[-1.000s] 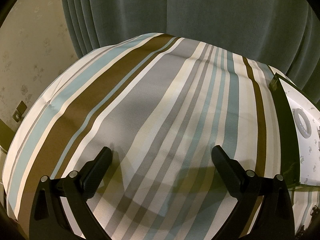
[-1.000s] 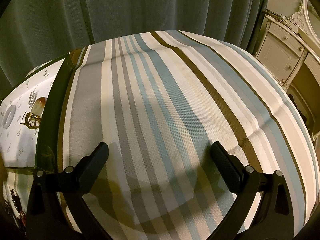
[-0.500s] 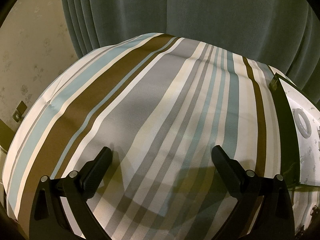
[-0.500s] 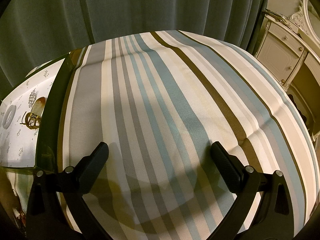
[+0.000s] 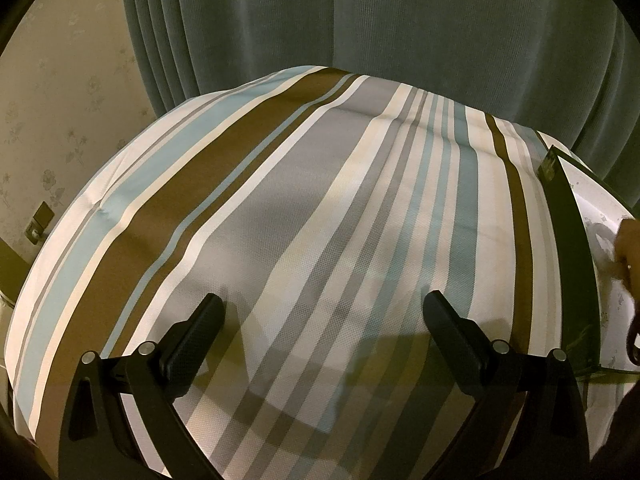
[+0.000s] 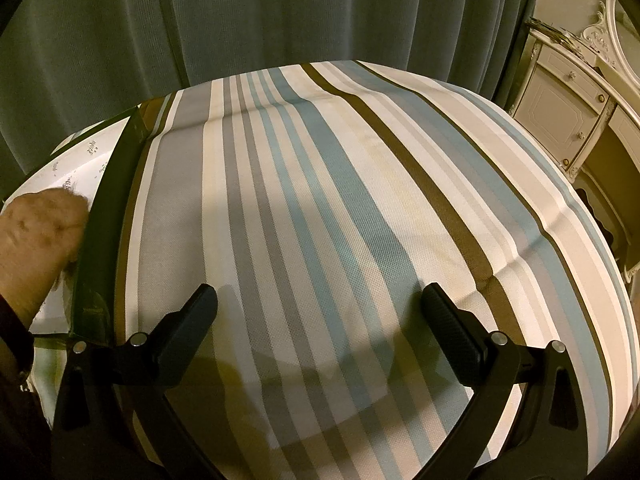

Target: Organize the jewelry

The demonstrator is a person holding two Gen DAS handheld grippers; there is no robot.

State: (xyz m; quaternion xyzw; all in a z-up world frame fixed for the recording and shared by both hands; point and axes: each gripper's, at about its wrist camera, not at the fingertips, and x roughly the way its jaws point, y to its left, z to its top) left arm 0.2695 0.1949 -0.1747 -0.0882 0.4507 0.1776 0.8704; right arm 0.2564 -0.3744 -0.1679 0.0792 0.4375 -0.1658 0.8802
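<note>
Striped tablecloth [image 5: 304,240]: covered the table, bare ahead of both grippers, ample room; far edge met the curtain [image 6: 280,20].
Dark-rimmed tray [image 6: 108,216]: lay between the two views, a bare hand [image 6: 38,228] reaching in, hiding the jewelry.
Left gripper [image 5: 322,312], right gripper [image 6: 318,302]: both released, grasping nothing.
Step judged: setup; next move calls for swinging toward the tray, clearing its raised rim.

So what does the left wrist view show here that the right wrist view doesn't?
Only the left wrist view shows the flowered wallpaper and the open left gripper. Only the right wrist view shows the white ornate cabinet and the open right gripper. Both show the striped tablecloth, the green curtain, the dark-rimmed tray, and a bare hand reaching over it, though the left view catches only its edge.
</note>
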